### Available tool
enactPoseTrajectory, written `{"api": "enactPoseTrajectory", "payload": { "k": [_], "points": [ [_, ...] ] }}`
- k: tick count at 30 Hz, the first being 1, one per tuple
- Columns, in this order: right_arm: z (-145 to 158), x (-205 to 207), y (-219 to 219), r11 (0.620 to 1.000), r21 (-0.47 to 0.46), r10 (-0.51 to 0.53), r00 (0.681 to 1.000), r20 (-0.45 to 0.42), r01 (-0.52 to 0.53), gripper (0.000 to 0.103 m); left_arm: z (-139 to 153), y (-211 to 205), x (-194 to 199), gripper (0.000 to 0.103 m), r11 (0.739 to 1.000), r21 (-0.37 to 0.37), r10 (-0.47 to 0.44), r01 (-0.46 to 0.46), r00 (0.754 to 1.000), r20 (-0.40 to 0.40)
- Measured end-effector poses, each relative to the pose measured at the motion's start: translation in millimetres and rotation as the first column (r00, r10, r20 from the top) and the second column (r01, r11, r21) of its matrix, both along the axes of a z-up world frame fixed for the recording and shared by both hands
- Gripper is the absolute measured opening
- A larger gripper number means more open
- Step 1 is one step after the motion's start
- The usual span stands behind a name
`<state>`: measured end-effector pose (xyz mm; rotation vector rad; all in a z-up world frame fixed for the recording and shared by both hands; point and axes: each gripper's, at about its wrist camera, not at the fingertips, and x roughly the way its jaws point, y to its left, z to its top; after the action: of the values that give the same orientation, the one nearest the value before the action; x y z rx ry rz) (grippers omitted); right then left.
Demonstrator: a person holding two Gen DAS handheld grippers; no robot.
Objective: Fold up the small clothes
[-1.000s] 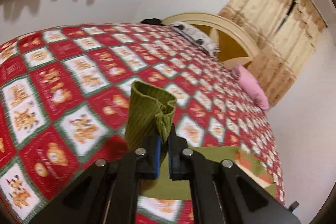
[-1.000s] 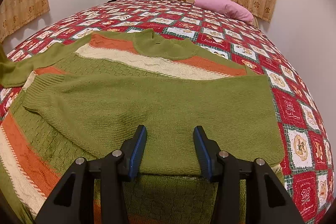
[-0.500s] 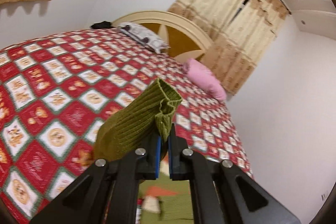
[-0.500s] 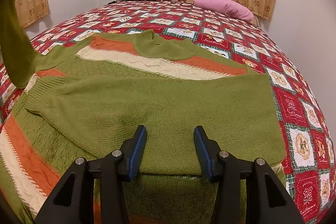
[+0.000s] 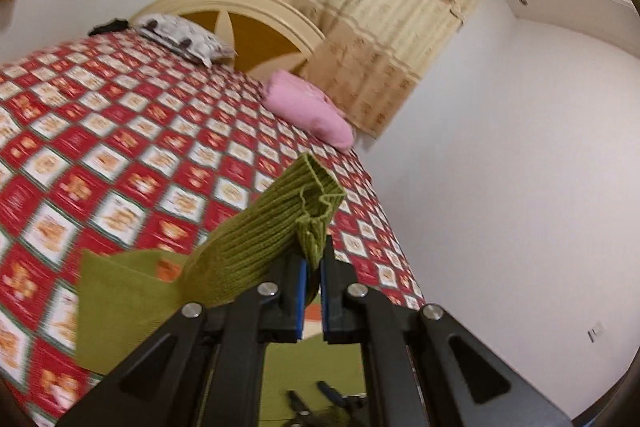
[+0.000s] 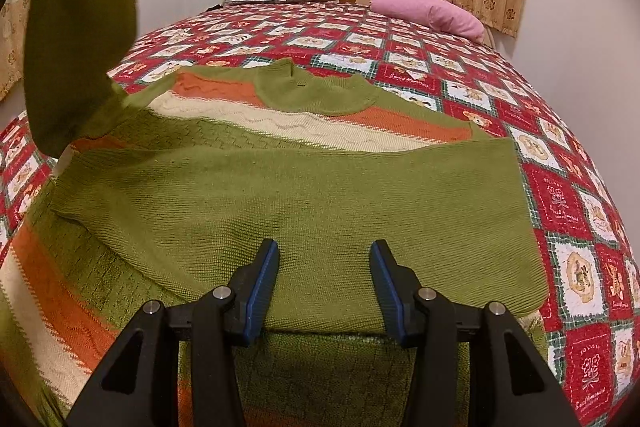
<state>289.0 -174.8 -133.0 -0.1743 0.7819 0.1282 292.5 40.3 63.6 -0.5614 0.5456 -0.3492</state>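
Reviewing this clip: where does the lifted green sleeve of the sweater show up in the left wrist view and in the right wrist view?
Left wrist view: the sleeve rises from lower centre, its ribbed cuff pinched in the left gripper.
Right wrist view: the sleeve hangs as a dark green band at the upper left, above the sweater lying on the bed.
Shared landmark: the pink pillow by the headboard.

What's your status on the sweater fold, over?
Left tool shut on sleeve cuff, raised. Right tool open above sweater on bed. Nothing in the way.
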Motion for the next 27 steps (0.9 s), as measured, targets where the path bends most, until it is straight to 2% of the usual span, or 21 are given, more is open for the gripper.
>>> {"api": "enactPoseTrajectory", "payload": {
  "k": [4, 6, 8, 11, 13, 15, 16, 18, 21, 22, 24, 27],
  "points": [
    [0.4, -0.4, 0.4, 1.0, 0.003, -0.001, 1.0, 0.003, 0.001, 0.049, -22.1, -46.6, 15.0, 0.005, 0.997, 0.064, -0.033, 0.034, 0.999, -0.017],
    [0.9, -0.8, -0.2, 1.0, 0.008, -0.004, 1.0, 0.006, 0.004, 0.05, -40.2, -63.6, 23.4, 0.005, 0.996, 0.076, -0.049, 0.053, 0.998, -0.049],
    [1.2, -1.1, -0.1, 1.0, 0.011, -0.007, 1.0, 0.008, 0.007, 0.051, -55.3, -81.0, 31.3, 0.005, 0.99, 0.121, -0.059, 0.069, 0.994, -0.087],
    [1.6, -0.7, -2.6, 1.0, 0.022, -0.01, 1.0, 0.009, 0.009, 0.052, -75.8, -97.0, 36.7, 0.012, 0.98, 0.174, -0.072, 0.098, 0.986, -0.149],
    [1.4, 0.2, -2.7, 1.0, 0.027, -0.01, 1.0, 0.006, 0.009, 0.052, -77.7, -99.6, 29.2, 0.015, 0.972, 0.207, -0.078, 0.108, 0.986, -0.146],
    [1.3, -0.9, -3.9, 1.0, 0.03, -0.01, 1.0, 0.006, 0.01, 0.053, -75.5, -90.2, 14.3, 0.038, 0.966, 0.233, -0.085, 0.114, 0.987, -0.133],
    [1.4, -0.9, -4.1, 0.999, 0.03, -0.011, 1.0, 0.006, 0.01, 0.053, -74.8, -85.5, 6.5, 0.046, 0.963, 0.247, -0.078, 0.106, 0.99, -0.12],
    [1.4, -0.6, -3.9, 1.0, 0.029, -0.01, 1.0, 0.006, 0.01, 0.053, -71.7, -63.9, -21.3, 0.071, 0.953, 0.3, -0.034, 0.048, 0.998, -0.052],
    [1.2, -0.6, -4.4, 0.999, 0.03, -0.011, 1.0, 0.006, 0.011, 0.053, -78.6, -38.4, -44.1, 0.075, 0.91, 0.414, 0.049, -0.038, 0.999, -0.016],
    [1.2, -0.6, -4.4, 0.999, 0.031, -0.011, 1.0, 0.006, 0.011, 0.053, -85.5, -28.3, -52.7, 0.075, 0.882, 0.467, 0.078, -0.058, 0.997, -0.024],
    [1.1, -0.6, -4.1, 1.0, 0.028, -0.011, 1.0, 0.006, 0.011, 0.053, -99.6, -12.7, -67.7, 0.075, 0.845, 0.526, 0.138, -0.093, 0.989, -0.047],
    [0.5, 0.8, -4.6, 1.0, 0.027, -0.012, 1.0, 0.005, 0.012, 0.053, -122.0, 2.7, -75.1, 0.075, 0.865, 0.497, 0.149, -0.069, 0.981, -0.124]
  ]
}}
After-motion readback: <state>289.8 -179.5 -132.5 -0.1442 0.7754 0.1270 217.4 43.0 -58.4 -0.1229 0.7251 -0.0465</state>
